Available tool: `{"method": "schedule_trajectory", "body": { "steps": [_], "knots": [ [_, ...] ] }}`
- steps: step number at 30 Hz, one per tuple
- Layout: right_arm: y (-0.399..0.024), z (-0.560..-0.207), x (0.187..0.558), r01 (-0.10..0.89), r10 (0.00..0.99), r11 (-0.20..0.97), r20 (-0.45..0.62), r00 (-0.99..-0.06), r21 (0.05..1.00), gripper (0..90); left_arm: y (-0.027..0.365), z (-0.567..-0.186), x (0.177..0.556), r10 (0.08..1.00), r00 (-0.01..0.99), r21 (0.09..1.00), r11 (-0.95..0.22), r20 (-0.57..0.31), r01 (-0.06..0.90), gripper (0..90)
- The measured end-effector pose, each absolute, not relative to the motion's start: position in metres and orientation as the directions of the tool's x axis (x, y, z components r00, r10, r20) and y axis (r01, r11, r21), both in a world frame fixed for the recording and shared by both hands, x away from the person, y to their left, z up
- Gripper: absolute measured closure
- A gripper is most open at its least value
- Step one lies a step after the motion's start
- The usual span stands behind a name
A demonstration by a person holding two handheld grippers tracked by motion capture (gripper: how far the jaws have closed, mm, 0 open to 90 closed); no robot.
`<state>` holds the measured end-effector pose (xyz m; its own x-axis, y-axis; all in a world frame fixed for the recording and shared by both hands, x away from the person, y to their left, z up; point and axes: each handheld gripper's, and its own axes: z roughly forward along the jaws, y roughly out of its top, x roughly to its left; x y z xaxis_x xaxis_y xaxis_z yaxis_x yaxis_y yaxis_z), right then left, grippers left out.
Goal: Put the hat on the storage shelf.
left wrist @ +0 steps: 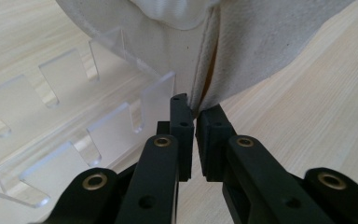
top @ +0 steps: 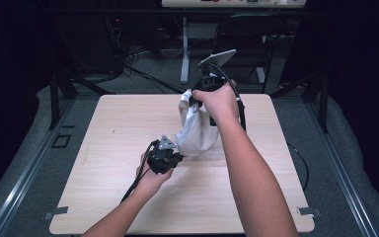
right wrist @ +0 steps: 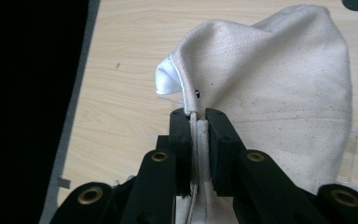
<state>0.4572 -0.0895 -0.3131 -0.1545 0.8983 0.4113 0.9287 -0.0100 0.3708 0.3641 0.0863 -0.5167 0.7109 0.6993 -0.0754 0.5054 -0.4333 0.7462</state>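
Observation:
A cream cloth bag (top: 197, 133) stands half raised in the middle of the wooden table (top: 108, 133). My right gripper (top: 193, 101) holds its top from above, and in the right gripper view the jaws (right wrist: 198, 114) are shut on the bag's (right wrist: 279, 84) stitched hem, with white lining (right wrist: 167, 83) showing at the mouth. My left gripper (top: 179, 157) is low at the bag's near left edge. Its jaws (left wrist: 196, 111) are shut on a fold of the bag (left wrist: 270, 42). A clear acrylic slotted rack (left wrist: 74, 116) lies on the table, its far end under the cloth.
The table's edges drop to a grey floor mat (top: 335, 163). Black stands (top: 59, 89) and a white desk leg (top: 184, 54) are behind the table. Cables trail from both grippers across the tabletop.

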Motion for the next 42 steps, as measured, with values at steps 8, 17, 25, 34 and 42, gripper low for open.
{"method": "schedule_trajectory", "body": {
  "steps": [8, 17, 25, 34, 42],
  "knots": [
    [-0.094, -0.319, 0.459, 0.931, 0.896, -0.017, 0.419, -0.148, 0.365, 81.7, 0.086, -0.521, 0.362, 0.708, 0.702, 0.758, -0.42, -0.07, 0.499, 84.0],
    [-0.097, -0.32, 0.458, 0.93, 0.895, -0.026, 0.423, -0.142, 0.367, 81.6, 0.092, -0.522, 0.348, 0.72, 0.692, 0.788, -0.394, -0.056, 0.474, 59.1],
    [-0.101, -0.321, 0.456, 0.93, 0.895, -0.013, 0.419, -0.154, 0.368, 81.4, 0.134, -0.524, 0.312, 0.727, 0.684, 0.785, -0.389, -0.059, 0.481, 54.0],
    [-0.1, -0.322, 0.455, 0.931, 0.899, -0.002, 0.408, -0.158, 0.365, 81.0, 0.183, -0.538, 0.304, 0.761, 0.646, 0.79, -0.361, -0.058, 0.496, 53.4],
    [-0.098, -0.324, 0.45, 0.929, 0.894, 0.009, 0.413, -0.173, 0.369, 79.5, 0.197, -0.547, 0.316, 0.782, 0.61, 0.78, -0.301, -0.128, 0.548, 52.8]
  ]
}}
